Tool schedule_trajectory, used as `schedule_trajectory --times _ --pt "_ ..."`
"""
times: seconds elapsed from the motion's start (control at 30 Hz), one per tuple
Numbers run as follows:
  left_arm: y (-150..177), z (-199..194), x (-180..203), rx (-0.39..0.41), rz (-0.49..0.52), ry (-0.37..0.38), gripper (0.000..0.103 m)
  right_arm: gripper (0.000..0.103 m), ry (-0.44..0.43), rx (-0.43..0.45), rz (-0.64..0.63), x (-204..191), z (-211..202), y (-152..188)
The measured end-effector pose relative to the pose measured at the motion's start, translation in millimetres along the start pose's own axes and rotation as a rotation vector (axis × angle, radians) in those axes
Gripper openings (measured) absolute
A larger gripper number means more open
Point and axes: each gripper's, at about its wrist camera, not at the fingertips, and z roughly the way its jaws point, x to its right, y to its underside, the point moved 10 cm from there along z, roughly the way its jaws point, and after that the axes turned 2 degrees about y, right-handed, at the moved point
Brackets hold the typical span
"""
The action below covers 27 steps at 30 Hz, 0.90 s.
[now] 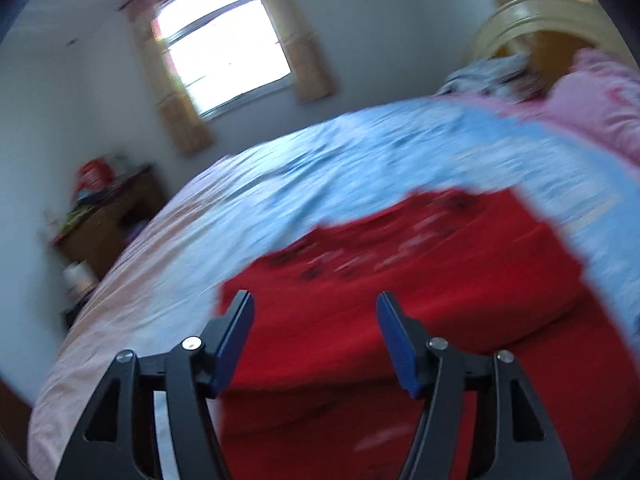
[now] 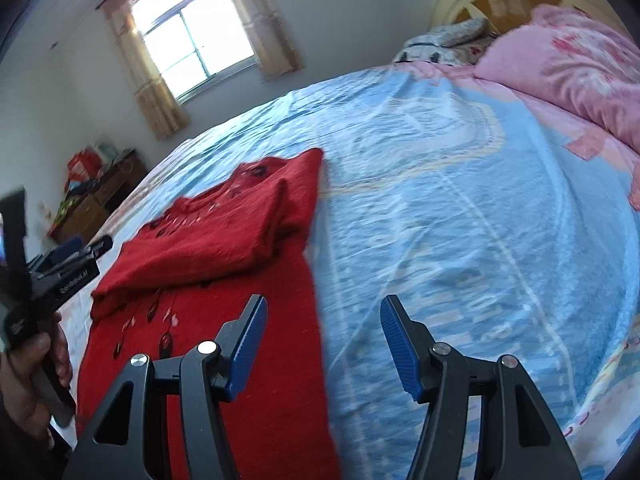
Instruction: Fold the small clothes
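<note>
1. Right, the red sweater [image 2: 224, 240] lies flat on the blue patterned bedsheet [image 2: 460, 200], its top part doubled over onto the body, so the fold looks partly made.
2. Left gripper [image 1: 316, 332] hangs low over the red knit, fingers apart, nothing pinched between them; by my reading it is free to smooth or take a fresh edge.
3. Right gripper [image 2: 324, 336] hovers at the sweater's right edge, fingers spread and empty, one over red knit, the other over bare sheet, handy for that side.
4. A hand [image 2: 36, 364] at the right view's margin clasps the left gripper's handle.
5. Hard to read: the left view is smeared, the sweater's dark pattern is a blur, its lower hem is cut off behind the fingers, and both sleeves are hidden.
6. Far off, the pink quilt [image 2: 572, 76] stays well apart.
</note>
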Motion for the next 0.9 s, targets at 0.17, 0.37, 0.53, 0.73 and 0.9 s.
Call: schedule_trajectory --times 0.17,0.37,0.53,0.73,0.9 --pt "44.1 29.3 -75.1 -0.122 -0.150 -0.106 0.068 0.060 -0.068 -0.011 -0.061 -23.2 1.1 -0.3" --pt "79.8 47.7 -79.1 -0.211 -0.240 -0.050 0.073 0.054 -0.097 -0.076 -0.052 -43.0 28.3 -22.7" --pt "94.0 54.3 -92.8 -0.248 -0.408 0.015 0.091 0.043 -0.060 -0.165 -0.052 -49.4 69.7 -24.0" --pt "110.1 56.4 -100.7 -0.267 -0.526 0.092 0.094 0.009 0.000 -0.161 -0.074 -48.4 81.2 -26.1" --pt "109.3 55.4 -99.0 -0.250 -0.530 0.096 0.094 0.008 0.053 -0.056 -0.106 -46.3 52.6 -46.4"
